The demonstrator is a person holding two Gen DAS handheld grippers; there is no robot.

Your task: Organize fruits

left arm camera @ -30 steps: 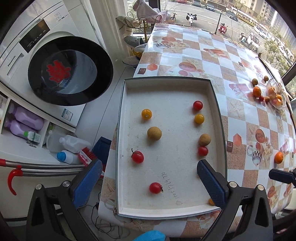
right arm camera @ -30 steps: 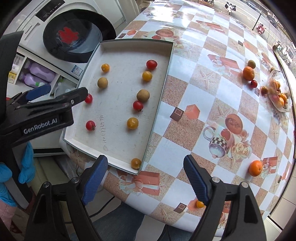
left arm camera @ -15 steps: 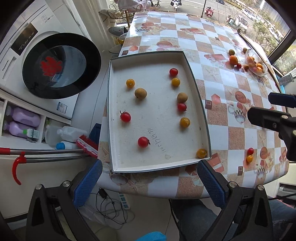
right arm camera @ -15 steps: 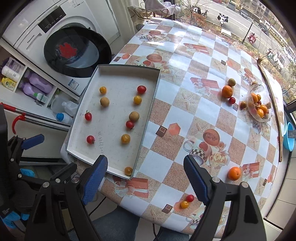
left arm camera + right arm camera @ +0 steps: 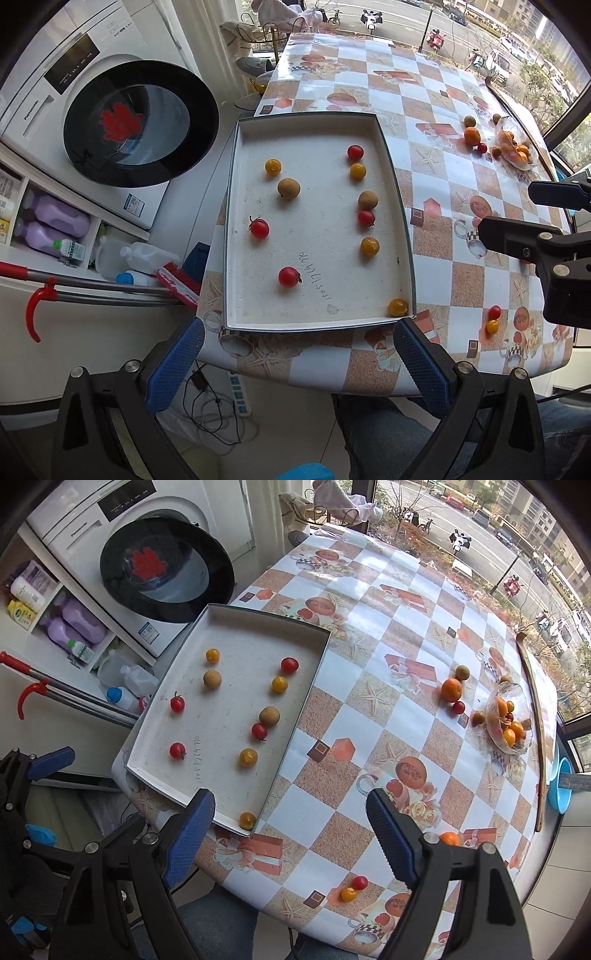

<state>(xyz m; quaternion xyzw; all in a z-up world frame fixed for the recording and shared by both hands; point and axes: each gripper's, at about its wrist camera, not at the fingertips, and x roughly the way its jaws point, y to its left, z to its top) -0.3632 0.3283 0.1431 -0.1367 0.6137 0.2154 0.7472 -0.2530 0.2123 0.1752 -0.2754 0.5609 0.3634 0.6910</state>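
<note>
A grey tray point(image 5: 233, 236) point(image 5: 306, 686) lies on the table's left end with several small fruits: red tomatoes point(image 5: 289, 276), yellow tomatoes point(image 5: 369, 246) and brown longans point(image 5: 289, 188). One yellow tomato point(image 5: 398, 307) point(image 5: 247, 820) sits in the tray's near right corner. A red and a yellow tomato point(image 5: 354, 887) lie near the table's front edge. A glass bowl point(image 5: 526, 716) of fruit stands at the far right. My left gripper point(image 5: 297, 369) is open and empty, held off the table's near edge. My right gripper point(image 5: 288, 840) is open and empty above the front edge.
A washing machine point(image 5: 110, 122) with its round door, shelves with bottles point(image 5: 55, 221) and a red-handled mop point(image 5: 92, 291) stand left of the table. An orange point(image 5: 451, 689) and small fruits lie near the bowl. Another orange point(image 5: 449, 838) lies at front right. A blue basin point(image 5: 563, 790) sits beyond.
Both grippers have pulled back and up from the tray toward the table's near edge. More of the table shows. Both stay open and empty.
</note>
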